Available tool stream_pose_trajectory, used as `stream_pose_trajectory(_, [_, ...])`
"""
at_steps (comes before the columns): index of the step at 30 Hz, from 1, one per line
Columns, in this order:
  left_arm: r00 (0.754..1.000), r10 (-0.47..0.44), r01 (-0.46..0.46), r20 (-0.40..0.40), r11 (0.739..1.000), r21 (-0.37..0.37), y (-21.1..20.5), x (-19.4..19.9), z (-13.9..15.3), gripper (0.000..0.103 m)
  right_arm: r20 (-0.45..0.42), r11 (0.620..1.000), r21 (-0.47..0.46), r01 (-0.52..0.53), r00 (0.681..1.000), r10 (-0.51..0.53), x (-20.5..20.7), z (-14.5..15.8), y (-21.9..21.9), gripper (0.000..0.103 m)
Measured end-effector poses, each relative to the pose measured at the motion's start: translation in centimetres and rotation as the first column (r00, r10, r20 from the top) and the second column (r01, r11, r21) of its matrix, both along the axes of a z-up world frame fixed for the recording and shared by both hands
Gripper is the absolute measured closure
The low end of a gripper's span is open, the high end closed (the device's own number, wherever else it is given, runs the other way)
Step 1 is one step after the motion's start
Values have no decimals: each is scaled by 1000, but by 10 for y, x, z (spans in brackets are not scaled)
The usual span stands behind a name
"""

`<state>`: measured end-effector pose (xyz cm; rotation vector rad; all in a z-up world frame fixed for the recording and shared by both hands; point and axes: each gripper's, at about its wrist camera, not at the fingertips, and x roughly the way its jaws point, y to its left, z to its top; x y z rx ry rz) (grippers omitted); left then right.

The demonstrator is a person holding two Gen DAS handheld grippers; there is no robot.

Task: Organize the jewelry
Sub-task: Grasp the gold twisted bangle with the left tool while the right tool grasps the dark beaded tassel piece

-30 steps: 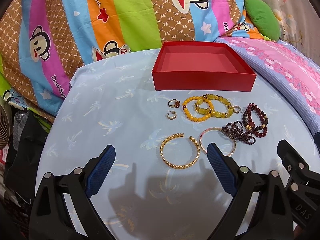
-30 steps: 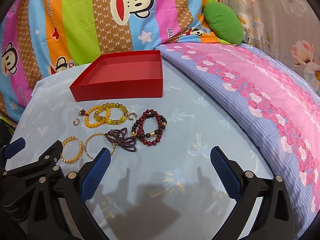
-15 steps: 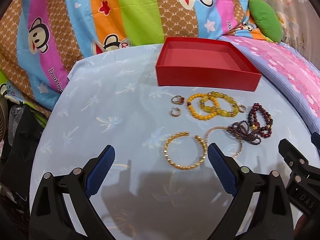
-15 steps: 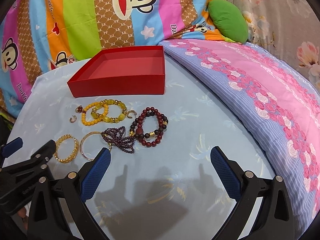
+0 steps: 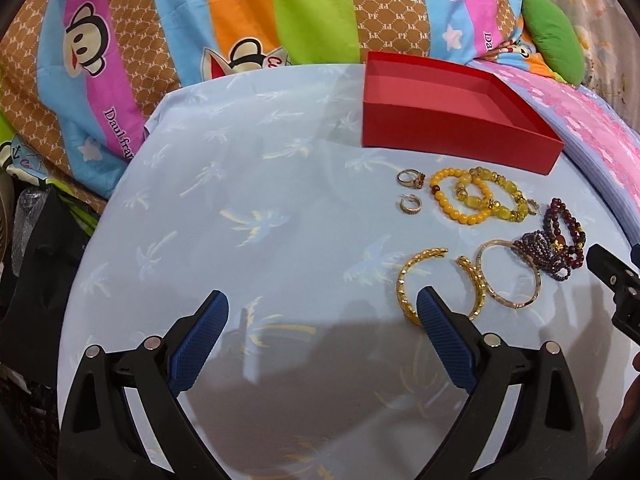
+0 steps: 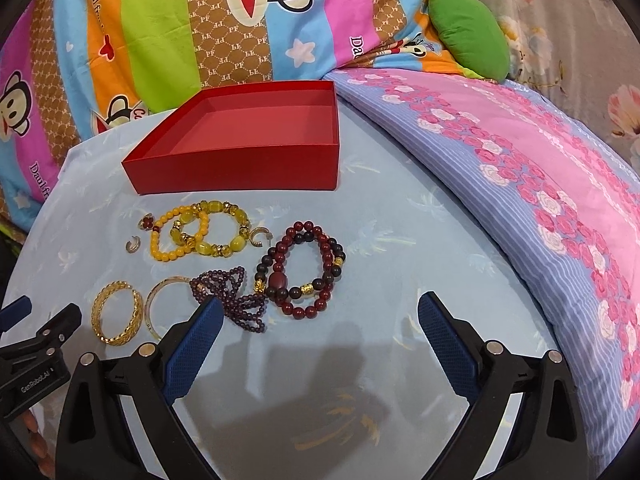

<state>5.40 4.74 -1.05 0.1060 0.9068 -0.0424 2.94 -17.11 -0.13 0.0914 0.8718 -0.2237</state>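
Left gripper (image 5: 322,310), jaws apart, its right finger (image 5: 434,312) hiding part of the gold cuff bangle (image 5: 440,284). Right gripper (image 6: 316,316) likewise apart; its left finger (image 6: 200,324) overlaps the purple bead strand (image 6: 232,294) (partly hidden). Red box (image 6: 240,160) lies beyond the jewelry; bare blue cloth (image 6: 400,248) ahead-right.

Left gripper (image 5: 322,312) and right gripper (image 6: 318,316), jaws wide apart.

I get bright, even light, sharp focus, soft gripper shadows on the sheet (image 5: 256,184), strong fisheye bending and black vignette corners.
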Motion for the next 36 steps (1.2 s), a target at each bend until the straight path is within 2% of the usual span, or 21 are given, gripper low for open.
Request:
stream_pose_trajectory(9, [991, -133, 133, 16, 991, -4, -40, -3, -1, 12, 3, 1000, -2, 14, 1000, -14, -3, 0, -5, 9])
stream_pose_trajectory(14, [990, -139, 139, -26, 990, -5, -48, 4, -16, 14, -12, 1000, 6, 23, 1000, -22, -3, -4, -11, 9])
stream_pose_trajectory(16, [989, -134, 133, -55, 991, -34, -46, 8, -21, 28, -15, 1000, 9, 23, 1000, -23, -3, -5, -12, 9])
stream_pose_trajectory(17, [989, -137, 134, -62, 989, -60, -44, 9, -23, 29, -17, 1000, 9, 24, 1000, -24, -3, -6, -13, 9])
stream_pose_trajectory(19, [988, -141, 138, -56, 989, -63, -44, 10, -21, 43, -20, 1000, 12, 24, 1000, -23, -2, -8, -14, 9])
stream_pose_trajectory(20, [987, -151, 148, -53, 987, -62, -45, 10, -21, 47, -21, 1000, 16, 23, 1000, -23, -1, -9, -15, 9])
stream_pose_trajectory(23, [985, -163, 159, -54, 985, -71, -47, 10, -20, 48, -32, 999, 40, 17, 999, -16, 3, -12, -16, 15])
stream_pose_trajectory(29, [988, -150, 148, -28, 986, -75, -39, 8, -12, 48, -38, 997, 73, -21, 999, 24, 11, -12, -9, 33])
stream_pose_trajectory(36, [991, -132, 131, -14, 990, -60, -33, 11, -5, 48, -39, 986, 88, -141, 989, 145, 24, -11, 25, 57])
